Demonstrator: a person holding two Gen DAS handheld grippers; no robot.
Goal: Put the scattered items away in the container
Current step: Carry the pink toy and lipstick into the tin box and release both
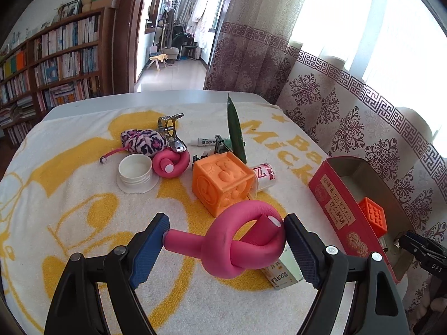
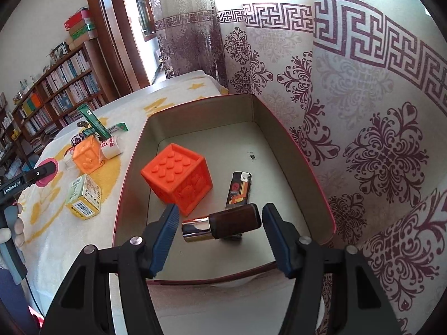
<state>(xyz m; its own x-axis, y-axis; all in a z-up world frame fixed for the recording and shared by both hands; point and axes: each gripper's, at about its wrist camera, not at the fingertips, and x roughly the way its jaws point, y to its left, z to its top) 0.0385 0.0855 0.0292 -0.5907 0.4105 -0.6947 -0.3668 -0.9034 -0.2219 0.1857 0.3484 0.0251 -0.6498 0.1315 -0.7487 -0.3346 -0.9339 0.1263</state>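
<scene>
A: Left wrist view, going left to right: what's on the worktop (image 1: 156,97)?

B: A yellow-and-white towel (image 1: 69,195) covers it. On that sit a leopard-print plush (image 1: 144,141), a white cup (image 1: 135,170), a coiled pink foam roller (image 1: 171,164), a metal clip (image 1: 171,132), an orange embossed cube (image 1: 222,182) and a leaning green packet (image 1: 237,131). The red container (image 1: 333,206) is at the far right.

A: And the left gripper (image 1: 225,238)?

B: Its fingers are clamped on a knotted pink foam roller (image 1: 245,238), 1 pad on the stub end and 1 on the loop, held above the towel beside a small yellow box (image 1: 282,275).

A: What does the right wrist view add?

B: The container's (image 2: 293,139) inside, which the left view mostly hides. An orange studded cube (image 2: 178,177) sits on its floor, with a black-and-orange lighter (image 2: 239,188) just beside it. The right gripper (image 2: 220,222) has its fingers spread apart, and a brown lighter with a chrome cap (image 2: 223,223) lies crosswise between them, touching neither pad. At that view's far left edge the left gripper (image 2: 46,171) shows small, with the pink roller (image 2: 42,174) in it
</scene>
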